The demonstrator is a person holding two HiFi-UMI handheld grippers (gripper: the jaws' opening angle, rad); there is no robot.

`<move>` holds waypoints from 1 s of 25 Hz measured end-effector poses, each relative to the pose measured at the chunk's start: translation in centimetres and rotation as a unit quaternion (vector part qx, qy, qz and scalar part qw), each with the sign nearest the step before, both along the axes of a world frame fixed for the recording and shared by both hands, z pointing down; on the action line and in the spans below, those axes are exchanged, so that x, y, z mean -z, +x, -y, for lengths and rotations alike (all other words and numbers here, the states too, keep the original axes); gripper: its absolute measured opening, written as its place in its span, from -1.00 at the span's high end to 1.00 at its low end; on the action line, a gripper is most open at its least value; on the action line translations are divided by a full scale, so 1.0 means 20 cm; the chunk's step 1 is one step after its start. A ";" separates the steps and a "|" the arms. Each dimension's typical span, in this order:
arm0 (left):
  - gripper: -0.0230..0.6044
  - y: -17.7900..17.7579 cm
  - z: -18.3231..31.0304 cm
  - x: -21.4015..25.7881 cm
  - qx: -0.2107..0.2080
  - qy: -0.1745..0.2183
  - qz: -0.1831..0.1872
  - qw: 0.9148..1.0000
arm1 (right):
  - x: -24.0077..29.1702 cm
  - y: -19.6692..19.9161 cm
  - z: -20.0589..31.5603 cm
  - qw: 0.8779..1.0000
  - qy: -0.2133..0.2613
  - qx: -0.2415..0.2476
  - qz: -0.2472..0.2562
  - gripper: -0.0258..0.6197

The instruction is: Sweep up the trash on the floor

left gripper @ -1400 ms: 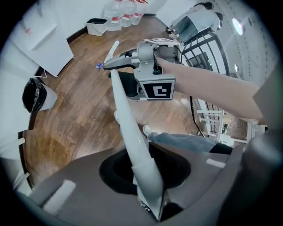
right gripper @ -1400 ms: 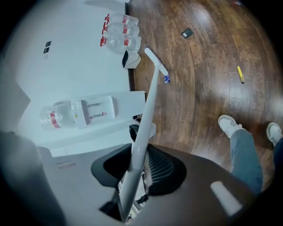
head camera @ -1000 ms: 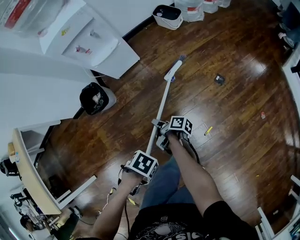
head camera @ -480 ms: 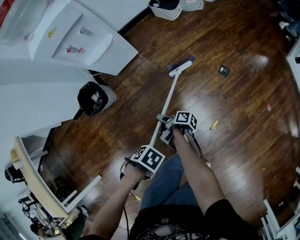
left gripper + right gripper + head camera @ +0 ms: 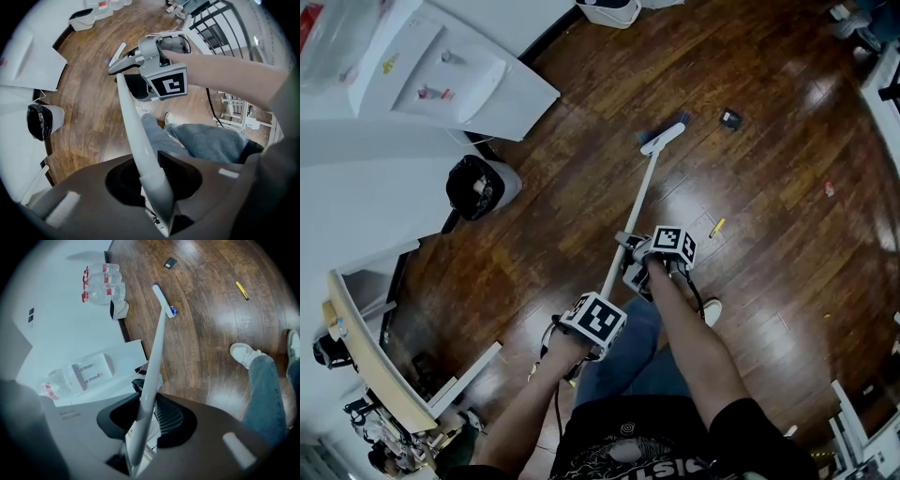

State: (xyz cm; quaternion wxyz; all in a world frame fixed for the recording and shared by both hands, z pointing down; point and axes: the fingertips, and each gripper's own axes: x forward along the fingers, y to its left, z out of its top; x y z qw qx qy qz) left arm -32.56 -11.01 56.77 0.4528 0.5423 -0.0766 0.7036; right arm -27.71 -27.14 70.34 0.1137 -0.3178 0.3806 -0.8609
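A white-handled broom (image 5: 630, 220) slants across the dark wood floor, its head (image 5: 662, 139) far from me. My left gripper (image 5: 581, 330) is shut on the handle's near end (image 5: 149, 171). My right gripper (image 5: 642, 262) is shut on the handle higher up (image 5: 149, 380). Trash lies on the floor: a small black piece (image 5: 729, 118) just right of the broom head, a yellow strip (image 5: 716, 228) right of the right gripper, and a tiny red bit (image 5: 829, 188) further right. In the right gripper view a blue scrap (image 5: 173, 311) sits at the broom head (image 5: 161, 298).
A bin lined with a black bag (image 5: 475, 186) stands at the left by a white water dispenser (image 5: 441, 70). A white tub (image 5: 609, 11) and water bottles (image 5: 101, 287) line the far wall. The person's white shoe (image 5: 711, 311) is beside the handle. Furniture legs (image 5: 853, 427) stand at the lower right.
The broom head has swung right, closer to the black piece. Both grippers keep their hold on the handle. The person has stepped forward and a shoe now shows.
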 end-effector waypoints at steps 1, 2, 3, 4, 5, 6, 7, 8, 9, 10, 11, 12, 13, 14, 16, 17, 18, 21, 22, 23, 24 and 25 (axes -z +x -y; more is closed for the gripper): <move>0.66 0.03 -0.05 0.01 0.000 -0.004 -0.002 1.000 | 0.01 0.03 -0.05 1.000 -0.003 -0.004 0.000 0.62; 0.66 0.06 -0.11 0.02 0.004 -0.013 -0.005 1.000 | 0.01 0.06 -0.10 1.000 -0.005 -0.007 0.000 0.62; 0.66 0.09 -0.18 0.03 0.006 -0.021 -0.007 1.000 | 0.02 0.10 -0.16 1.000 -0.008 -0.009 0.000 0.62; 0.66 0.12 -0.24 0.04 0.005 -0.027 -0.006 1.000 | 0.03 0.14 -0.22 1.000 -0.010 -0.012 -0.002 0.62; 0.66 0.15 -0.31 0.05 0.004 -0.032 -0.005 0.999 | 0.03 0.18 -0.29 1.000 -0.012 -0.014 -0.003 0.62; 0.66 0.18 -0.37 0.07 0.001 -0.036 -0.005 0.999 | 0.04 0.22 -0.35 1.000 -0.015 -0.016 -0.004 0.62; 0.66 0.22 -0.42 0.08 -0.004 -0.039 -0.006 0.999 | 0.05 0.26 -0.42 1.000 -0.018 -0.019 -0.005 0.62; 0.66 0.25 -0.48 0.09 -0.012 -0.041 -0.006 0.999 | 0.05 0.30 -0.49 1.000 -0.021 -0.021 -0.006 0.62; 0.66 0.28 -0.53 0.10 -0.024 -0.040 -0.007 0.999 | 0.05 0.35 -0.56 0.999 -0.026 -0.024 -0.006 0.61; 0.66 0.30 -0.57 0.10 -0.038 -0.037 -0.008 0.999 | 0.06 0.39 -0.63 0.999 -0.030 -0.027 -0.006 0.61; 0.66 0.33 -0.61 0.11 -0.051 -0.035 -0.008 0.998 | 0.06 0.43 -0.69 0.999 -0.034 -0.031 -0.006 0.61; 0.66 0.35 -0.65 0.11 -0.059 -0.035 -0.008 0.998 | 0.06 0.47 -0.75 0.999 -0.037 -0.035 -0.007 0.61; 0.66 0.38 -0.71 0.12 -0.062 -0.040 -0.006 0.997 | 0.06 0.50 -0.81 0.998 -0.040 -0.039 -0.007 0.61; 0.66 0.40 -0.78 0.12 -0.060 -0.048 -0.005 0.997 | 0.07 0.54 -0.87 0.998 -0.042 -0.044 -0.007 0.61; 0.66 0.48 -0.90 0.15 -0.053 -0.065 -0.011 0.996 | 0.08 0.61 -0.98 0.997 -0.047 -0.053 -0.007 0.61; 0.66 0.51 -0.95 0.16 -0.055 -0.069 -0.012 0.996 | 0.09 0.65 -1.03 0.997 -0.050 -0.057 -0.006 0.61; 0.66 0.53 -0.99 0.17 -0.059 -0.070 -0.011 0.996 | 0.09 0.68 -1.08 0.997 -0.052 -0.060 -0.006 0.61; 0.66 0.58 -1.09 0.20 -0.071 -0.074 -0.011 0.995 | 0.11 0.75 -1.22 0.996 -0.060 -0.066 -0.004 0.61; 0.66 0.60 -1.12 0.21 -0.072 -0.078 -0.012 0.994 | 0.12 0.78 -1.26 0.996 -0.062 -0.067 -0.003 0.61; 0.66 0.63 -1.16 0.21 -0.072 -0.082 -0.013 0.994 | 0.12 0.80 -1.30 0.996 -0.063 -0.069 -0.003 0.61; 0.66 0.65 -1.19 0.22 -0.072 -0.085 -0.014 0.994 | 0.12 0.83 -1.33 0.995 -0.064 -0.072 -0.003 0.61; 0.66 0.68 -1.22 0.23 -0.072 -0.087 -0.015 0.993 | 0.13 0.86 -1.36 0.995 -0.065 -0.075 -0.002 0.61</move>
